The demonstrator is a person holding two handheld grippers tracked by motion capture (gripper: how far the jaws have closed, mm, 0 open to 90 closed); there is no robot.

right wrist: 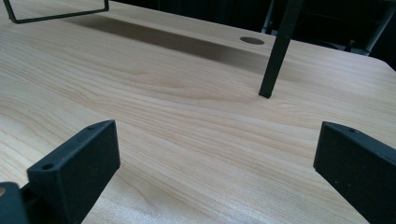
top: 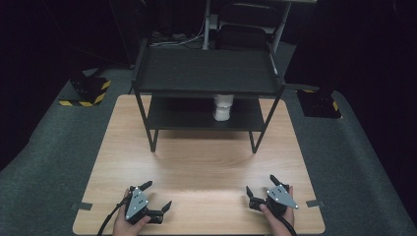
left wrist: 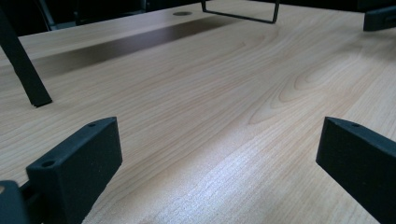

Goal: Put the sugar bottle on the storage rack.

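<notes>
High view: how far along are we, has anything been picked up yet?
Nothing looks done yet. The white container stands on the lower shelf of the black rack, untouched. In hand: nothing; the left gripper and right gripper rest open at the near edge of the wooden table. Any handling is still ahead.

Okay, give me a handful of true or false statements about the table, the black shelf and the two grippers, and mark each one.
1. The white container stands on the black shelf's lower level. True.
2. The left gripper is shut on the container. False: its jaws are open and hold nothing.
3. Both grippers are near the wooden table's near edge. True.
4. The right gripper reaches under the shelf. False: it is well short of it.
</notes>
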